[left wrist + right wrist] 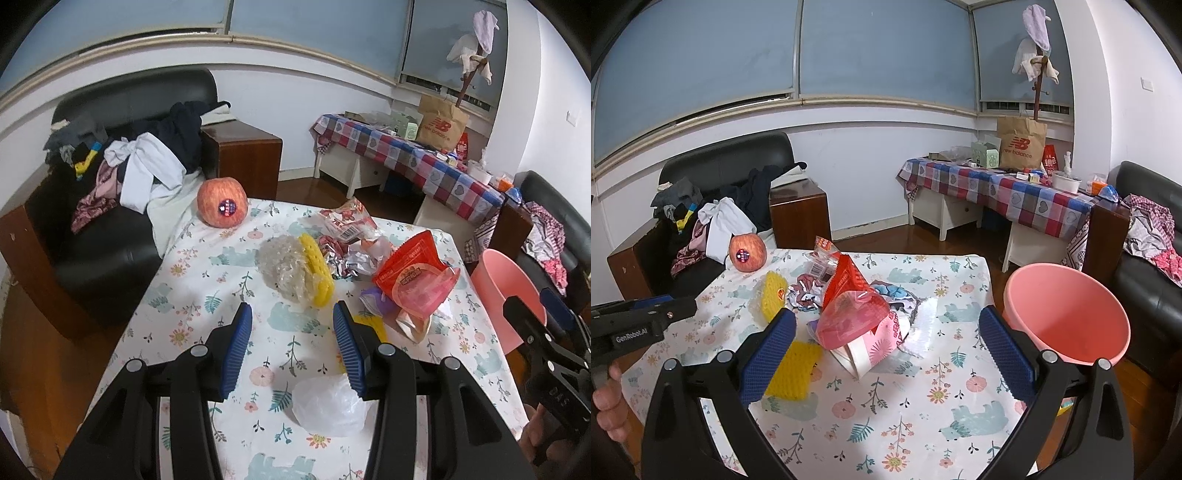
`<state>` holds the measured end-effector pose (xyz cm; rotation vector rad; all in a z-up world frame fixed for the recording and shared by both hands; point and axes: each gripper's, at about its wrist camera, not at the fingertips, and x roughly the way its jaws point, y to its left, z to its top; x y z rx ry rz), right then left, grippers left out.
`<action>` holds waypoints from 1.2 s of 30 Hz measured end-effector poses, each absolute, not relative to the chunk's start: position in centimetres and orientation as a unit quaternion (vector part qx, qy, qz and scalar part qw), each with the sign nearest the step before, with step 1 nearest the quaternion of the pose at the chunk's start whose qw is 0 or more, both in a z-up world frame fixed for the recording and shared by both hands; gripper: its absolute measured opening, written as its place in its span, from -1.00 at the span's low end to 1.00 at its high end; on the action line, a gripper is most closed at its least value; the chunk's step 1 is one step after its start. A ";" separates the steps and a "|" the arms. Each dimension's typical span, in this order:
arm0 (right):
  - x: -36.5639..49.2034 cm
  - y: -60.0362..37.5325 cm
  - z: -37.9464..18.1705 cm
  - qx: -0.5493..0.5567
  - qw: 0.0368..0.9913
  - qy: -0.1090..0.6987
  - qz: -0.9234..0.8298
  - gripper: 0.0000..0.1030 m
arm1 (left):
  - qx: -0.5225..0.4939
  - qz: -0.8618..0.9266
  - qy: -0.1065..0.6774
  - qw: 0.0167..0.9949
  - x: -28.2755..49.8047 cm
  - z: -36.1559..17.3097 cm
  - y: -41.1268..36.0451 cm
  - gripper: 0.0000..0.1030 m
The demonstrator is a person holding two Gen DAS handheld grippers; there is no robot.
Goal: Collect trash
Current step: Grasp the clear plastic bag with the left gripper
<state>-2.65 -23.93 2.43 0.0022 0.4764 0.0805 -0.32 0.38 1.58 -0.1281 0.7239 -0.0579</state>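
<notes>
A pile of trash lies mid-table: a red snack bag (pixel 413 275) (pixel 849 310), crumpled wrappers (pixel 347 254), a clear plastic wad (pixel 282 266), yellow foam netting (pixel 317 271) (pixel 774 293) and a second yellow foam piece (pixel 794 369). A white plastic wad (pixel 328 404) lies under my left gripper (pixel 293 339), which is open and empty, just short of the pile. My right gripper (pixel 886 350) is open wide and empty, with the red bag between its fingers further ahead. A pink bin (pixel 1067 310) (pixel 506 291) stands at the table's right edge.
An apple (pixel 221 201) (pixel 748 253) sits at the table's far left corner. The table has a floral cloth (pixel 905 417). A black armchair with clothes (pixel 122 166) stands left, a side table with a checked cloth (pixel 1015 192) at the back right, another black sofa (pixel 1148 258) at right.
</notes>
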 end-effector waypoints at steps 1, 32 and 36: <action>-2.7 -24.1 2.3 0.002 0.971 0.238 0.039 0.94 | -0.065 -0.031 0.353 0.933 -0.4 1.4 0.7 -0.11; -1.8 -24.4 -0.3 0.009 0.950 0.304 0.072 0.52 | -0.050 -0.122 0.440 0.888 -1.6 -4.4 -1.2 -0.68; -2.7 -24.0 0.3 -0.001 0.952 0.297 0.075 0.52 | -0.063 -0.117 0.432 0.892 -1.7 -3.8 -0.8 -0.84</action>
